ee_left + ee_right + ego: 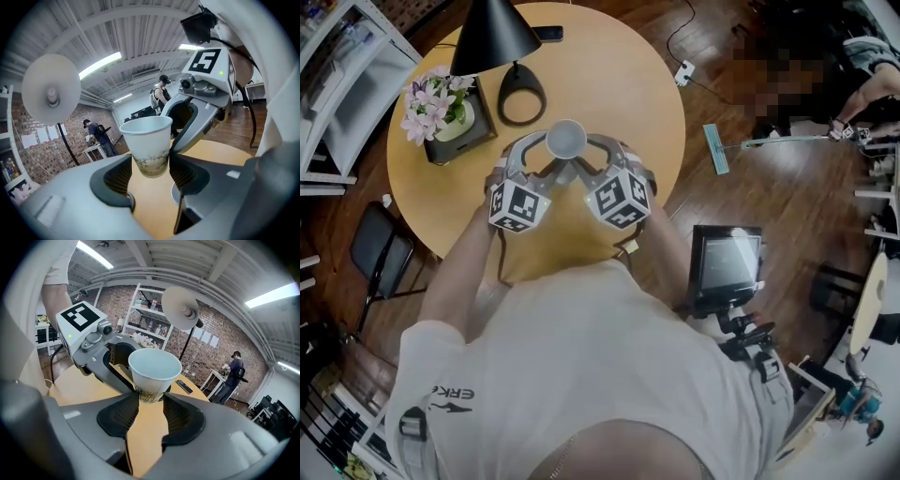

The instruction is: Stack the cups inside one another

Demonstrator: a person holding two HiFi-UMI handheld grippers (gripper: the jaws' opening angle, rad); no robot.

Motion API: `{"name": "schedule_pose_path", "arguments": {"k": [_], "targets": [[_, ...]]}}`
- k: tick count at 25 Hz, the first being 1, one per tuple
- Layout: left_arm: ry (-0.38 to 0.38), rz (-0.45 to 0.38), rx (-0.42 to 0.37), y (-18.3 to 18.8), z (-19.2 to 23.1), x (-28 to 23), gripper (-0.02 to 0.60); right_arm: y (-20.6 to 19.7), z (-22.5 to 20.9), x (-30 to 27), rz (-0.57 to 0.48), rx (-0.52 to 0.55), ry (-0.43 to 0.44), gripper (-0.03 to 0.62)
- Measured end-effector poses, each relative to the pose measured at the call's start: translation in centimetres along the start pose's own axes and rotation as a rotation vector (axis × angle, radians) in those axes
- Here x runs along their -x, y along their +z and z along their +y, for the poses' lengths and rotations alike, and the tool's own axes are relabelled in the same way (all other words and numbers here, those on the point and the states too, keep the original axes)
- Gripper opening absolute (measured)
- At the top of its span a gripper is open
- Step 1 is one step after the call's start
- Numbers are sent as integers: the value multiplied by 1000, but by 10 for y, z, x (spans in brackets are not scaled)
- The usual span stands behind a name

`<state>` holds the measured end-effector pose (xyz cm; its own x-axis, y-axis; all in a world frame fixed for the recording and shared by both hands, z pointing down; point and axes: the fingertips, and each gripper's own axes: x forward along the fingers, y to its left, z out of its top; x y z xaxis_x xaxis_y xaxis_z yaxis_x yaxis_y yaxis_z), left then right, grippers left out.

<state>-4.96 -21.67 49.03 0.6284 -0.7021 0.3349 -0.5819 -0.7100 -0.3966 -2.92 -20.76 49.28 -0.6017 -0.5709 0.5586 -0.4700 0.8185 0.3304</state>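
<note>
A single white paper cup (566,139) with a faint leaf print hangs upright in the air over the round wooden table (647,103). My left gripper (551,157) comes at it from the left and my right gripper (583,157) from the right, and both are shut on its lower part. In the left gripper view the cup (147,143) sits between the ribbed pads (119,176), with the right gripper's jaw against its far side. In the right gripper view the cup (152,371) stands at the tips of the pads (180,416). I see no other cup.
A black desk lamp (492,37) with a ring base (521,94), a pot of pink flowers (441,105) and a dark phone (548,34) occupy the table's far side. A folding chair (380,248) stands left; a monitor on a stand (727,262) stands right.
</note>
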Motion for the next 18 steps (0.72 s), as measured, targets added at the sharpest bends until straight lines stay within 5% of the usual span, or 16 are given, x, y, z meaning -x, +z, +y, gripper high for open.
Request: {"name": "schedule_pose_path", "arguments": {"k": [18], "targets": [[-62,21,27,-3,-62,38,253,-21,58,40,43,-47,6,175]]}}
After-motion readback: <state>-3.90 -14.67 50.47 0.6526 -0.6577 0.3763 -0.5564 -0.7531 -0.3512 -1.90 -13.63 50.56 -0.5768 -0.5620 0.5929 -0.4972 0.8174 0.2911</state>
